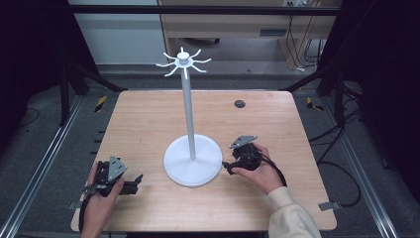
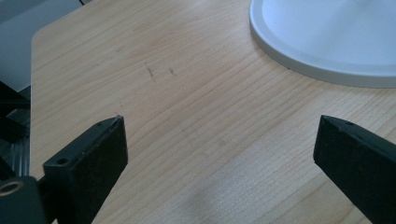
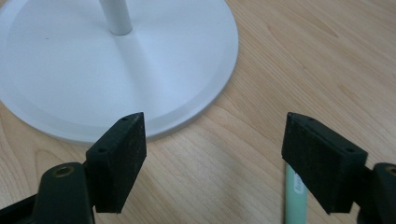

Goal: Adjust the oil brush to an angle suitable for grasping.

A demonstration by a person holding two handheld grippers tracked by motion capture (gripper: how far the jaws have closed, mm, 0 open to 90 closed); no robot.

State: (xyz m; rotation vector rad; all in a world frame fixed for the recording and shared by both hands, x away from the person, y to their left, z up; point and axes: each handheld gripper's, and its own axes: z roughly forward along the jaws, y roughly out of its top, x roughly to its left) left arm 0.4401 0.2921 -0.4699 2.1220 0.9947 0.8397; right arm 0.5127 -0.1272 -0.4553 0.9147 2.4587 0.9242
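A white stand rises from the middle of the wooden table (image 1: 148, 124): a round base (image 1: 192, 161), a thin pole (image 1: 187, 109) and a crown of curved hooks (image 1: 183, 62) with nothing on them. My left gripper (image 1: 133, 184) rests on the table near the front left, open and empty, jaws pointing right toward the base. In the left gripper view the left gripper (image 2: 219, 154) frames bare wood, base rim (image 2: 327, 46) beyond. My right gripper (image 1: 227, 166) lies just right of the base, open. In its own view the right gripper (image 3: 215, 149) spans the base edge (image 3: 187, 107); a pale green stick (image 3: 295, 198) lies under one jaw.
A dark round grommet (image 1: 239, 103) sits in the table's far right part. A metal clip (image 1: 329, 205) sticks out at the front right edge. Black frame bars and cables surround the table on the floor. Bare wood stretches to both sides of the stand.
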